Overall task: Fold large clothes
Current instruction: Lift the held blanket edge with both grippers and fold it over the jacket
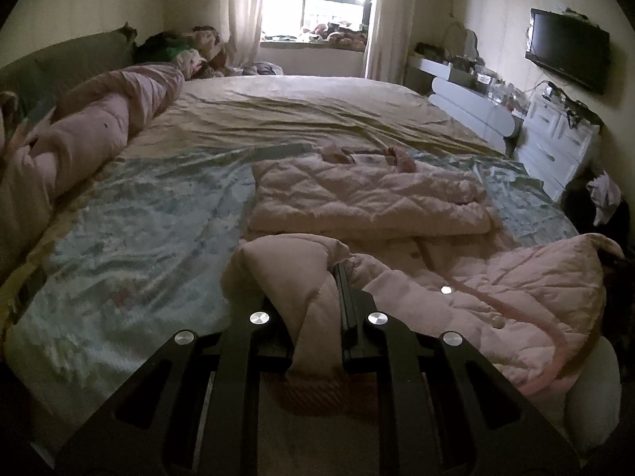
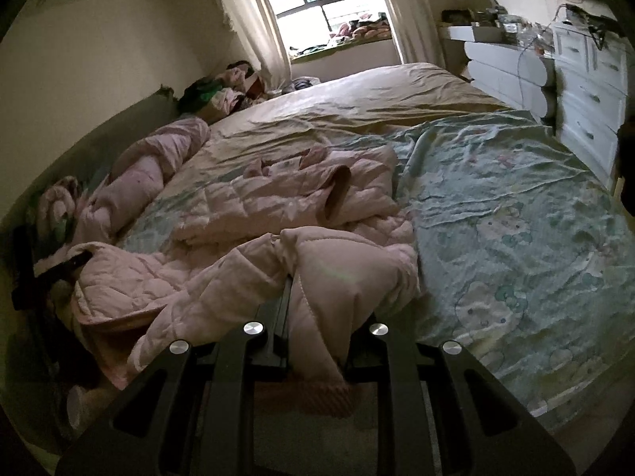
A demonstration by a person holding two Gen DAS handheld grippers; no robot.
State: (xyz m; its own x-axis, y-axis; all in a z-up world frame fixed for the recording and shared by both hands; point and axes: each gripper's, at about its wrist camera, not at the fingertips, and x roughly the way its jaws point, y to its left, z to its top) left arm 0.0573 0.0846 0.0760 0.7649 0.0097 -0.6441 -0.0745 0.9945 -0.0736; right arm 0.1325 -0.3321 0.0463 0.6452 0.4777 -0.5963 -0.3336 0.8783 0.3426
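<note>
A pale pink quilted coat [image 1: 369,194] lies on the bed, its far part folded flat and its near hem lifted. My left gripper [image 1: 317,273] is shut on the hem's left corner, and the fabric bunches over its fingers. In the right wrist view the same coat [image 2: 285,194] spreads across the middle of the bed. My right gripper [image 2: 313,277] is shut on the hem's right corner, with cloth draped over its jaws. The other gripper [image 2: 73,263] shows dark at the far left, pinching the raised edge. A snap button [image 1: 446,289] shines on the lifted flap.
The bed carries a pale blue printed sheet [image 1: 131,246] over a yellow one [image 1: 317,115]. A rolled pink duvet [image 1: 99,131] lies along the left side. White drawers [image 1: 555,146] and a wall television [image 1: 567,53] stand at the right; a bright window [image 1: 317,0] is beyond.
</note>
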